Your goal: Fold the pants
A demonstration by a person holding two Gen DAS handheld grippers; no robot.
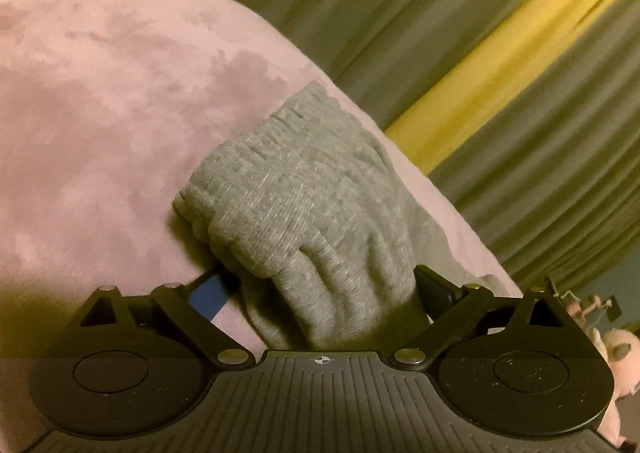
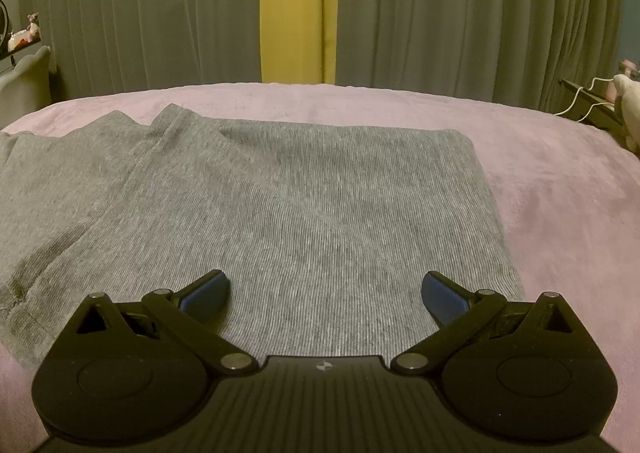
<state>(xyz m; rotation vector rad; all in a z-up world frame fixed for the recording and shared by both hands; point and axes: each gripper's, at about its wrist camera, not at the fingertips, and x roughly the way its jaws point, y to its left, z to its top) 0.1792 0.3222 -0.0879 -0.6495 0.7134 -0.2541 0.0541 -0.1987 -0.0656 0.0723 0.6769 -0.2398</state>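
Left gripper [image 1: 324,293] pinches a bunched end of the grey pants [image 2: 280,213] over the pink blanket [image 1: 100,113]; right gripper [image 2: 324,293] hovers spread above the flat part. Judged best: carry the held end across evenly — keep edges aligned, then press the crease. Count: one pair of pants, two grippers, one blanket.
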